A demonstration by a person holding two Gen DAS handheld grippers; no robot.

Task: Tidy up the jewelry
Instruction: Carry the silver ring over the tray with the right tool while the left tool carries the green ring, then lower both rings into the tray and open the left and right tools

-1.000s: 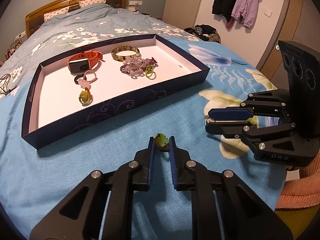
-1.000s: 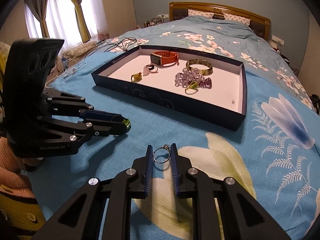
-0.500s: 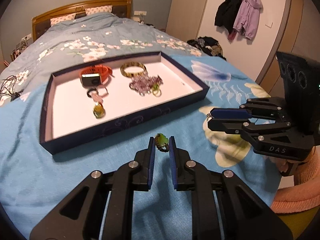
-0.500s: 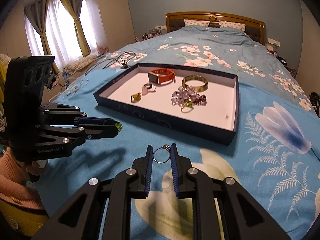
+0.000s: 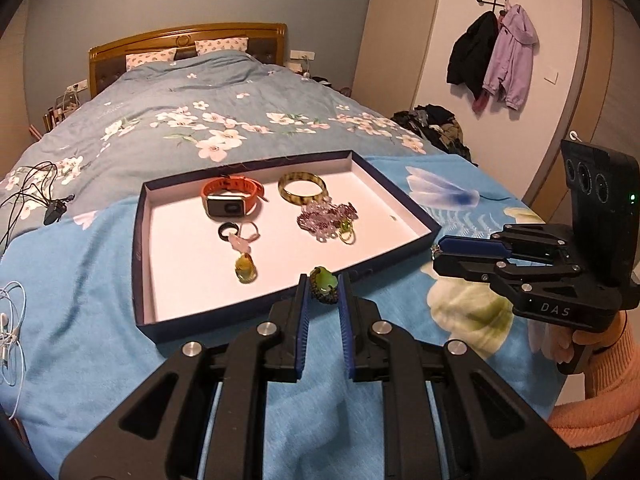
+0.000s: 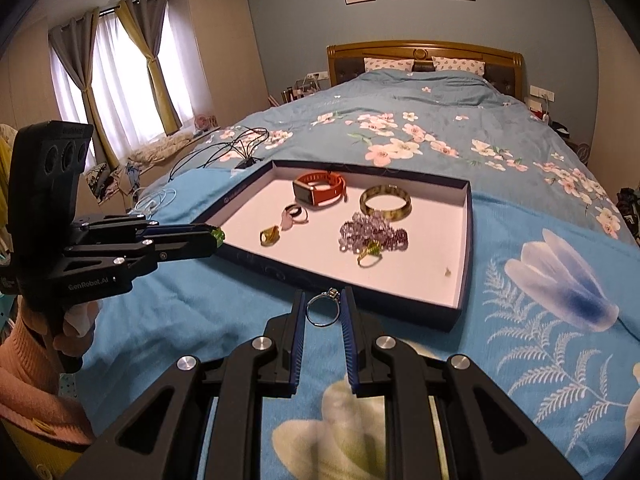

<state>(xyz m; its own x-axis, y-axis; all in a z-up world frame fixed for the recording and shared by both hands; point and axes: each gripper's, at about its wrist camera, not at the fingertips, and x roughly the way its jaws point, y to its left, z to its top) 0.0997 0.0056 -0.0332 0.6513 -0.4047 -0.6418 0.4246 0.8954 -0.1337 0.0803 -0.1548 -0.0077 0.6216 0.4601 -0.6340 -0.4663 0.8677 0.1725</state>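
Left wrist view: a green stone ring is being pinched by the left gripper; a silver ring is being clamped by the right gripper, near the tray.

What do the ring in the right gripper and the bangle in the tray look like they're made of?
Ring: thin, shiny silvery metal, small clear stone on top, probably silver-toned alloy.
Bangle: glossy, translucent olive-brown with dark mottling, likely jade, glass or resin; can't tell which.
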